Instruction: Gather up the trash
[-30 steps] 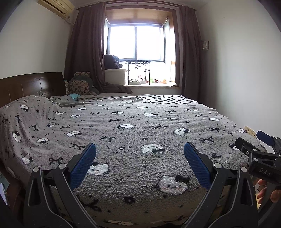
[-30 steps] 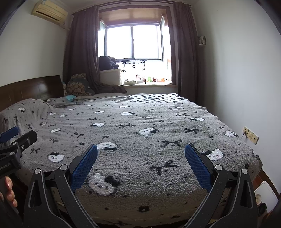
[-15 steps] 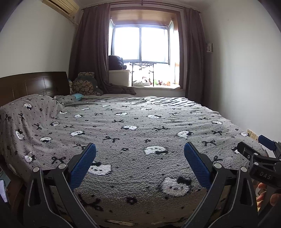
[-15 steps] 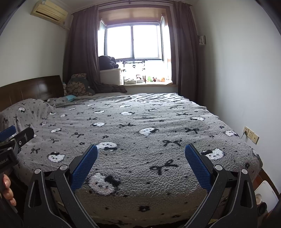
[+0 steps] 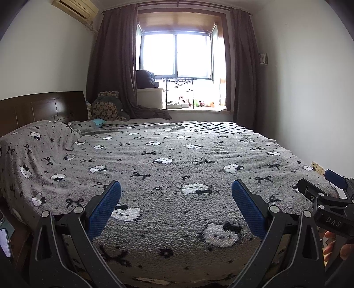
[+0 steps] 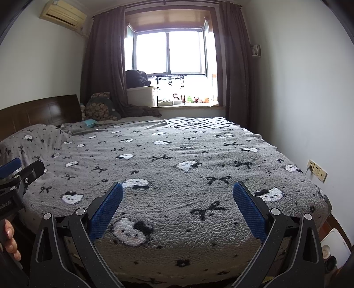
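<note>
Left wrist view: your left tongs (image 5: 176, 202) hang released over the bed (image 5: 177, 159); your right tongs (image 6: 177, 203) likewise gape wide, grasping nothing.

We see right gripper (image 6: 177, 208) at bottom of frame, blue pads (image 6: 105, 210) spread wide, nothing between them. Below and beyond: bed (image 6: 177, 159) under grey blanket with cat faces and bows. Left gripper (image 6: 15, 177) pokes in at left edge, fingers (image 6: 10, 240) of hand under it; can't tell its jaw state. Window (image 6: 169, 53) top centre, dark curtains (image 6: 101, 62) either side. Air conditioner (image 6: 63, 13) upper left. Wall sockets (image 6: 317, 170) right. Wooden headboard (image 6: 39, 111) left.
</note>
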Demonstrator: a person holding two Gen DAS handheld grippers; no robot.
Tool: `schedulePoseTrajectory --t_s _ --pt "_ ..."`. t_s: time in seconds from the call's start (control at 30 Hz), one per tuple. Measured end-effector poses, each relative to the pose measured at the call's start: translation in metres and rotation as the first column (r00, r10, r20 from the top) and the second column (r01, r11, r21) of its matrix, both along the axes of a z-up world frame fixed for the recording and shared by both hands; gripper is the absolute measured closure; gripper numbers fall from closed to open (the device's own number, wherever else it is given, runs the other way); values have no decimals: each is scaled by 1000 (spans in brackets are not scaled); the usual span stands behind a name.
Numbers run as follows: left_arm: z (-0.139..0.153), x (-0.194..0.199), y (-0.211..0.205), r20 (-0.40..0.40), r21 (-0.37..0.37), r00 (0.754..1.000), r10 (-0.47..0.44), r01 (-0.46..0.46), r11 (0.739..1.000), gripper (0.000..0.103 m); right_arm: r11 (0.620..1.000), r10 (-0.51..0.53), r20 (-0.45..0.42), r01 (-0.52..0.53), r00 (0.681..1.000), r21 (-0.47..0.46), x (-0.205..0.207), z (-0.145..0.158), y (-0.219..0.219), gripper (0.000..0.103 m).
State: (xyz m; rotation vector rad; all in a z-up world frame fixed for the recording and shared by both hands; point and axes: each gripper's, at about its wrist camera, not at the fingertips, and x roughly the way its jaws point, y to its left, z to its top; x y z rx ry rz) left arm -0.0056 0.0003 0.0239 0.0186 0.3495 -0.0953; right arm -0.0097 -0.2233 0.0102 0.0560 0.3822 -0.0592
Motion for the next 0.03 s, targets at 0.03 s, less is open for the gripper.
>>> schedulePoseTrajectory --t_s 0.03 --pt "0 0 0 -1 -1 1000 0 0 1000 8 1000 0 0 0 1000 0 0 0 0 3"
